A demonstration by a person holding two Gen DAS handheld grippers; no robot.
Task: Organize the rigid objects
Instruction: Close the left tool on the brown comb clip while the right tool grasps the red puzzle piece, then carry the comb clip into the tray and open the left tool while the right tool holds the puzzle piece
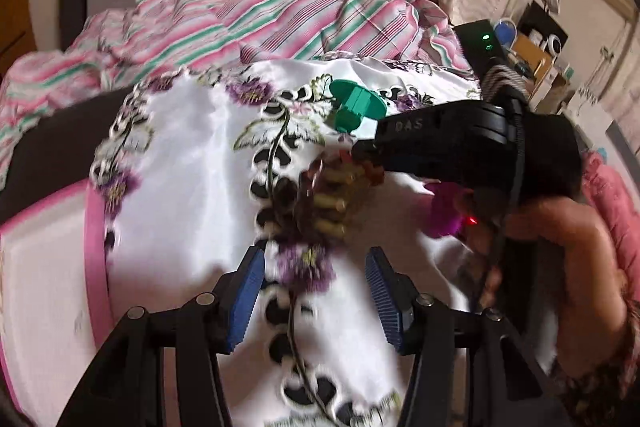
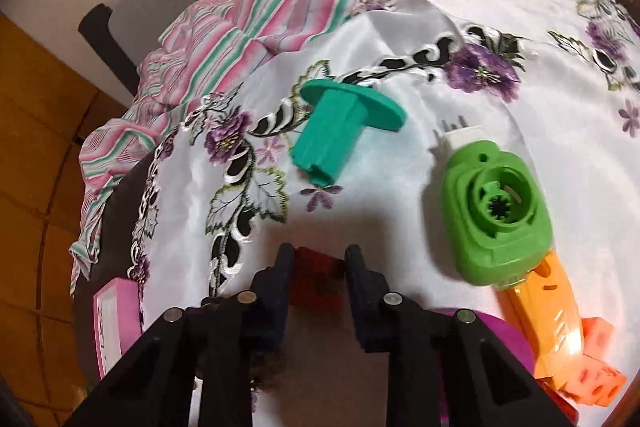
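- Right gripper (image 2: 318, 267): low centre of the right wrist view. Its 2 dark fingers are clamped on a dark red block (image 2: 316, 277), which sits between the pads just above the cloth. The block is blurred and in shadow; its exact shape cannot be told.
- Left gripper (image 1: 316, 297): low centre of the left wrist view. Its 2 blue ribbed pads (image 1: 248, 301) stand apart with only cloth showing between them; nothing is held.
- Seen from the left wrist view, the right gripper's black body (image 1: 472, 143) reaches in from the right, carried by a hand (image 1: 560, 255). Its tip lies over a blurred heap of small yellow and orange pieces (image 1: 340, 195).
- White embroidered cloth (image 2: 400, 39), with purple flowers and black vines, covers the work surface in both views.
- Teal flanged plug (image 2: 340, 125): lying tilted on the cloth, centre of the right wrist view, well apart from both grippers; it also shows upper centre in the left wrist view (image 1: 354, 103).
- Green reel-like housing (image 2: 496, 211) with a white pronged end: right of the plug, touching an orange piece (image 2: 552, 315) below it.
- Orange cubes (image 2: 596, 383): lower right corner.
- Pink-rimmed tray (image 1: 96, 267): left edge of the left wrist view.
- Striped pink and green fabric (image 1: 280, 15): bunched along the top of both views.
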